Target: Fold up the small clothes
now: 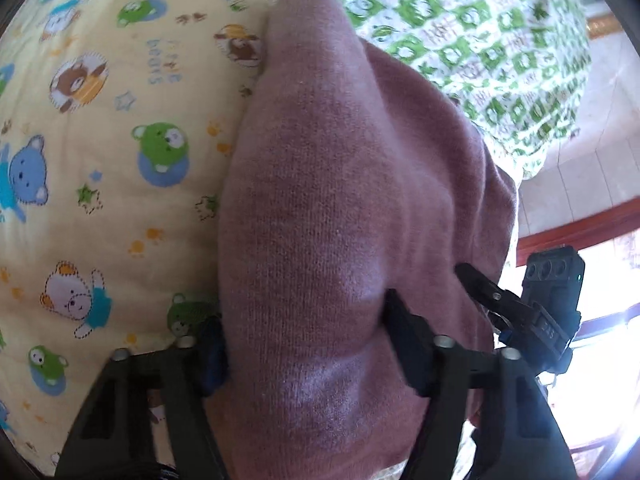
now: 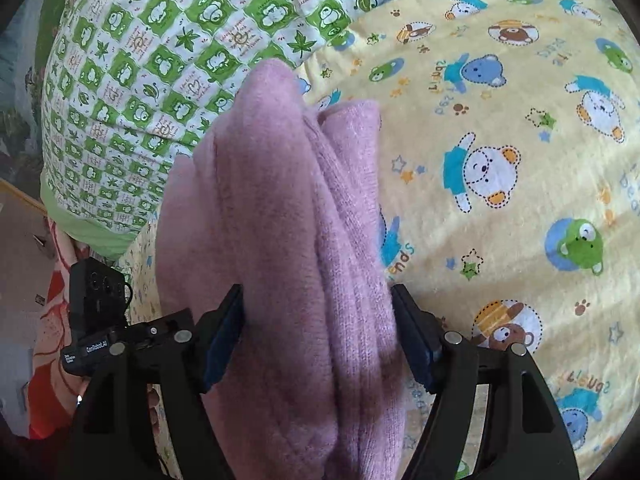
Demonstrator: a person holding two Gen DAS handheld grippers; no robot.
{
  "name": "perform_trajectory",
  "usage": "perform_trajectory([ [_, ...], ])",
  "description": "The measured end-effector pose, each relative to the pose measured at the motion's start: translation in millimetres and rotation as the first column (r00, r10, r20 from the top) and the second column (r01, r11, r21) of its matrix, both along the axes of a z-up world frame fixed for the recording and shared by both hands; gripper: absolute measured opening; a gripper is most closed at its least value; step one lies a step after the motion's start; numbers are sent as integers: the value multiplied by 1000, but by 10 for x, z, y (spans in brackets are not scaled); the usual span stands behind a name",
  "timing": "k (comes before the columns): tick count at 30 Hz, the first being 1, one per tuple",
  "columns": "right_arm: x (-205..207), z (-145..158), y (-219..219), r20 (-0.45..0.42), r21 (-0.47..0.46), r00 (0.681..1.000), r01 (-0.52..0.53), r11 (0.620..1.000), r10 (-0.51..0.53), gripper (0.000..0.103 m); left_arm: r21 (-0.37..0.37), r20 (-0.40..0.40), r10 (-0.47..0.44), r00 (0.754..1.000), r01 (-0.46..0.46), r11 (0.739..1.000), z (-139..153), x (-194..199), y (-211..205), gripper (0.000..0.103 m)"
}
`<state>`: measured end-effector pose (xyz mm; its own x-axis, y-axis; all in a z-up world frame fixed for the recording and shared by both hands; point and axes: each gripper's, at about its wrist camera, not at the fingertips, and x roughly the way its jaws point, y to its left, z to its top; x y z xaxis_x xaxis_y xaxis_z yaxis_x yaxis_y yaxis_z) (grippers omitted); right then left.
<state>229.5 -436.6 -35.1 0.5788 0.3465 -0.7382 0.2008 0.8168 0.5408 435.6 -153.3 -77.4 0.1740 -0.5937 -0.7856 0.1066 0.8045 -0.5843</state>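
Both sets of tongs are pinching the same pink knitted garment (image 2: 288, 240), each with a thick wad of it bunched between its fingers. The left gripper (image 1: 304, 344) clamps a rounded bulge of the knit, and the right gripper (image 2: 316, 332) squeezes several layers that stand up in ridges between its blue-lined pads (image 2: 222, 344). In each view the other tool shows off to the outer side, close by, so the two grips sit near one another on the cloth.

The garment hangs or drapes forward from the tongs, tapering to a narrow end ahead of them. I take this for the carrying or laying stage of a fold, though with the cloth filling both views I cannot tell which part of the garment is held. The next move would call for lowering it flat and spreading the layers evenly before letting go.

The knit is soft, fuzzy and fine-ribbed, and will slump rather than hold a crease. Beneath and beyond the tongs lies a quilted yellow bear-print sheet (image 2: 500, 140), and further ahead a green checked quilt (image 2: 140, 60).
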Motion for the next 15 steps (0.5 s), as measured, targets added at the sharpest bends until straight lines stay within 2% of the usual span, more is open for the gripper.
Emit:
perform_trajectory([
  [1, 8, -15, 14, 1, 17, 1000, -16, 1000, 16, 59, 0, 14, -6, 1000, 6, 1000, 17, -13, -4, 54],
  [2, 16, -32, 30, -2, 38, 1000, -29, 999, 29, 51, -10, 25, -8, 1000, 8, 1000, 36, -28, 2, 48],
  [4, 5, -26, 31, 9, 62, 1000, -29, 998, 28, 45, -38, 46, -10, 999, 12, 999, 97, -63, 30, 41],
  [8, -50, 72, 67, 37, 72, 999, -21, 997, 18, 39, -56, 69, 4, 998, 0, 998, 209, -153, 78, 37],
  [15, -146, 317, 315, 93, 107, 995, -44, 993, 34, 37, -91, 107, 62, 992, -52, 994, 524, -436, 359, 36],
])
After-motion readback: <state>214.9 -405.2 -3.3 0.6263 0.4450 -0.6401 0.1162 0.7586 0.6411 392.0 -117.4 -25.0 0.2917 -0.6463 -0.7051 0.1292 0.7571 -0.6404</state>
